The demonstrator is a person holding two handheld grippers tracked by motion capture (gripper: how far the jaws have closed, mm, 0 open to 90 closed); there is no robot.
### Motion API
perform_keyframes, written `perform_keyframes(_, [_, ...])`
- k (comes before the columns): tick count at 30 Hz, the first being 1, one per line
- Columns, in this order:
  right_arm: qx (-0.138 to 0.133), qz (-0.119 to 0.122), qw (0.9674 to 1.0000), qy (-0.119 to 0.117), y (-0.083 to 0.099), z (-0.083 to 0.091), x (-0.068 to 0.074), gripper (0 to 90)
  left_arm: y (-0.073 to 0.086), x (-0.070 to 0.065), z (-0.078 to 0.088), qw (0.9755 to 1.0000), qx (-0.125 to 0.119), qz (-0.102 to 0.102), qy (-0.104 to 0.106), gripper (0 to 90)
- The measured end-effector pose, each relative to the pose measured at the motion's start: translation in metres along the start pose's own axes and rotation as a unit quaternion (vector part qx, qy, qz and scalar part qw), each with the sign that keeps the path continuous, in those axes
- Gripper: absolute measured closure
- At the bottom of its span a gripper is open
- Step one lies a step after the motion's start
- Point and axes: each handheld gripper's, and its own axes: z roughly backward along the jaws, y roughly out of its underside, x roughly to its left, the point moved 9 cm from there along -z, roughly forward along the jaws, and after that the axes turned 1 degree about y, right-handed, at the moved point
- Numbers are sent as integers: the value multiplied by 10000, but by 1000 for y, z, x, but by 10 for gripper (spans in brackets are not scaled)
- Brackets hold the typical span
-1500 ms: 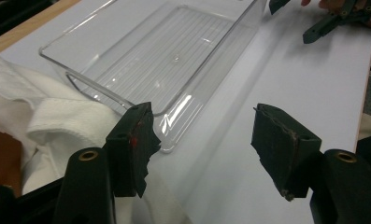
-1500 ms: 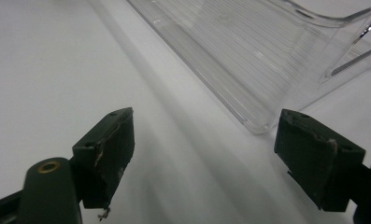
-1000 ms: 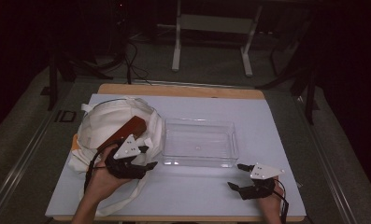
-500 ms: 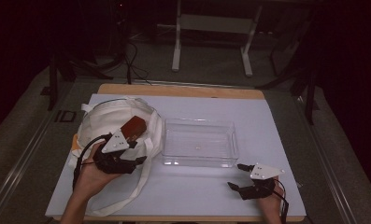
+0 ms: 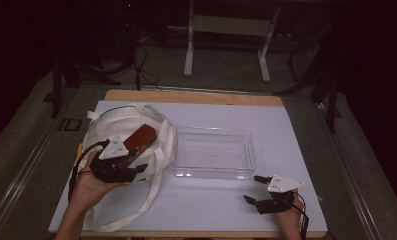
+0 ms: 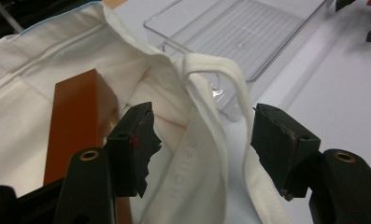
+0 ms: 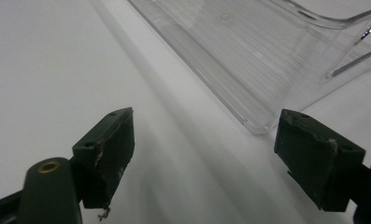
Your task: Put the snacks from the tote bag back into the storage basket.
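My left gripper (image 5: 136,167) hangs over the near rim of the white cloth tote bag (image 5: 106,131), jaws wide, the bag's rim and white webbing strap (image 6: 230,88) lying between them, nothing pinched. The reddish-brown rectangular block (image 5: 141,137) sticks out of the bag's mouth, just beside my left jaw. My right gripper (image 5: 253,189) rests low near the table's front edge, jaws wide, nothing held. The clear plastic rectangular tray (image 5: 213,172) sits on the white table mat (image 5: 286,130), right of the bag.
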Motion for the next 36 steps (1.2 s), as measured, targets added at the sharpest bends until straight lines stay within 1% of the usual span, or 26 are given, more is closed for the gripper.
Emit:
perform_keyframes(7, [0, 2, 10000, 3, 0, 0, 0, 201, 4, 7, 3, 9999, 83, 51, -75, 398])
perform_keyframes(10, [1, -6, 10000, 1, 0, 0, 0, 201, 5, 10, 3, 9999, 74, 103, -89, 399])
perform_keyframes(17, [-1, -4, 10000, 0, 0, 0, 0, 201, 7, 15, 3, 9997, 127, 141, -136, 401])
perform_keyframes(26, [-7, 1, 10000, 3, 0, 0, 0, 201, 11, 25, 5, 9992, 192, 270, -217, 403])
perform_keyframes(28, [-6, -1, 10000, 4, 0, 0, 0, 201, 12, 26, 6, 9992, 213, 257, -229, 405])
perform_keyframes(36, [-6, 1, 10000, 3, 0, 0, 0, 201, 16, 34, 6, 9986, 271, 347, -278, 408])
